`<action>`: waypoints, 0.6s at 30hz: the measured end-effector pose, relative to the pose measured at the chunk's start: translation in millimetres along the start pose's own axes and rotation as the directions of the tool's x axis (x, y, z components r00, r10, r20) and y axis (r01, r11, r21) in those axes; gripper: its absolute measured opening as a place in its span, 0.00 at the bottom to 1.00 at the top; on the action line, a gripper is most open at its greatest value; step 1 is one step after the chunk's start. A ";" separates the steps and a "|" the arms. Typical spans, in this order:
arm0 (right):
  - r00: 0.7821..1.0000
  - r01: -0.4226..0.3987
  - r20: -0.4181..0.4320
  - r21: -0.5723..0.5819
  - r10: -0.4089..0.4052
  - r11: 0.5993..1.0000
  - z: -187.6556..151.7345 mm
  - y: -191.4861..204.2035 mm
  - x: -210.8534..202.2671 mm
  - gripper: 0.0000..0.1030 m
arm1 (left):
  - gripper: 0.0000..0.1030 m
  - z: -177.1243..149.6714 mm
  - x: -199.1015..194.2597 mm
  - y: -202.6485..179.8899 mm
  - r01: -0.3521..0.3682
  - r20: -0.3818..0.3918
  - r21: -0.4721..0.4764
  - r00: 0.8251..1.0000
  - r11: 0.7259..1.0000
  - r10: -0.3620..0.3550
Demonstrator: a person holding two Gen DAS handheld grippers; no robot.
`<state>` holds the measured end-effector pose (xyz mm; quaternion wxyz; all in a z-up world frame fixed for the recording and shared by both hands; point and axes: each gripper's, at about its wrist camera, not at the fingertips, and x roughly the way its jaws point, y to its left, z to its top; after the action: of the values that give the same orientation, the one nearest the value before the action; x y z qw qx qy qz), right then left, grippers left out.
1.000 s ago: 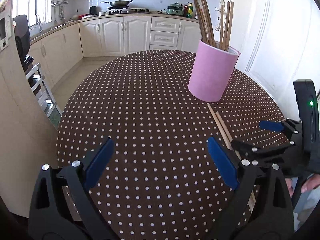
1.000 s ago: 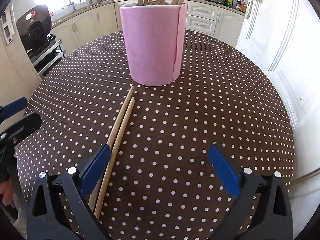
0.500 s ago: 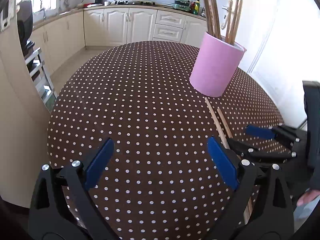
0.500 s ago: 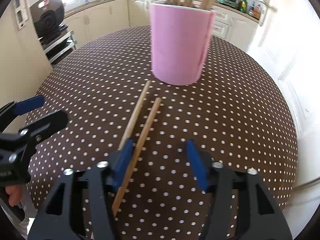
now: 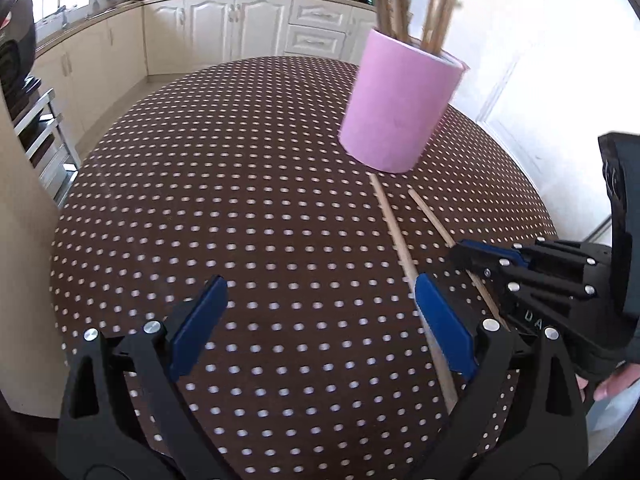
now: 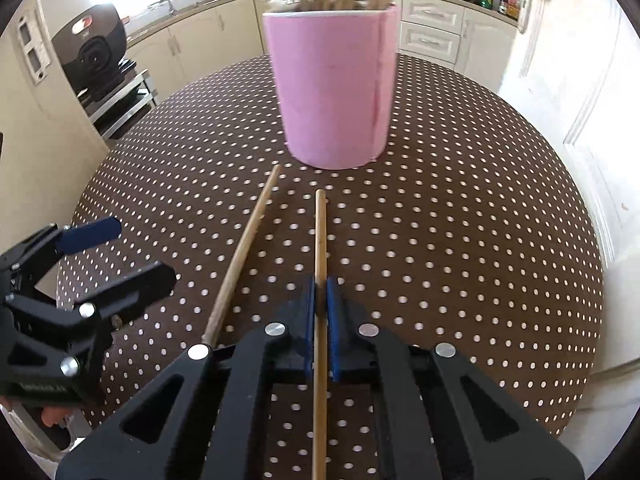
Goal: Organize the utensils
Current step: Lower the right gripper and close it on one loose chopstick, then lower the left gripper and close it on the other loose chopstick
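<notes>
A pink holder (image 6: 332, 92) with several chopsticks upright in it stands on the brown polka-dot table (image 6: 460, 240). Two loose chopsticks lie in front of it. My right gripper (image 6: 320, 296) is shut on the right chopstick (image 6: 320, 232), which runs straight between its blue pads. The other chopstick (image 6: 244, 244) lies slanted just to its left, free. In the left wrist view, my left gripper (image 5: 318, 292) is open over the cloth, with that free chopstick (image 5: 394, 232) passing by its right finger (image 5: 440, 320). The right gripper (image 5: 464, 252) shows at the right, beside the holder (image 5: 396, 108).
The round table's edge drops off close on the left and right. White kitchen cabinets (image 5: 240, 28) line the back wall and a white door (image 6: 580, 80) is on the right. A black appliance on a metal rack (image 6: 96, 56) stands to the left.
My right gripper's jaws have closed on the right chopstick, which has swung apart from the other one. My left gripper has drifted closer to the free chopstick and the holder.
</notes>
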<state>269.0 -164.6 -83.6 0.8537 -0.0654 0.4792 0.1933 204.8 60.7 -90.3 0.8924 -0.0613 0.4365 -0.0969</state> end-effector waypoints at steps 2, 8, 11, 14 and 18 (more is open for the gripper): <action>0.999 0.040 0.010 0.000 -0.040 0.999 -0.2 -3.2 -1.1 0.05 | 0.90 2.1 5.1 -7.9 0.011 -0.011 0.022 1.000 1.000 -0.011; 0.998 0.065 0.018 0.043 -0.066 0.997 1.2 -18.1 -2.4 0.05 | 0.90 12.8 18.2 -28.2 0.020 -0.025 0.058 1.000 0.998 -0.018; 0.998 0.062 0.022 0.063 -0.064 0.996 3.2 -26.9 -2.5 0.05 | 0.87 17.6 24.0 -35.3 0.053 -0.049 0.064 0.998 0.997 -0.049; 0.998 0.048 0.024 0.080 -0.050 0.996 2.6 -32.6 -3.4 0.05 | 0.73 22.3 37.3 -43.7 0.073 -0.095 0.075 0.993 0.995 -0.065; 0.999 0.030 0.032 0.086 -0.033 0.996 0.4 -36.0 -5.6 0.05 | 0.56 27.5 44.5 -52.9 0.033 -0.098 0.093 0.995 0.995 -0.024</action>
<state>280.9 -199.0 -81.3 0.8664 -0.0332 0.4718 0.1601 246.9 -0.3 -97.3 0.8706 -0.0206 0.4732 -0.1332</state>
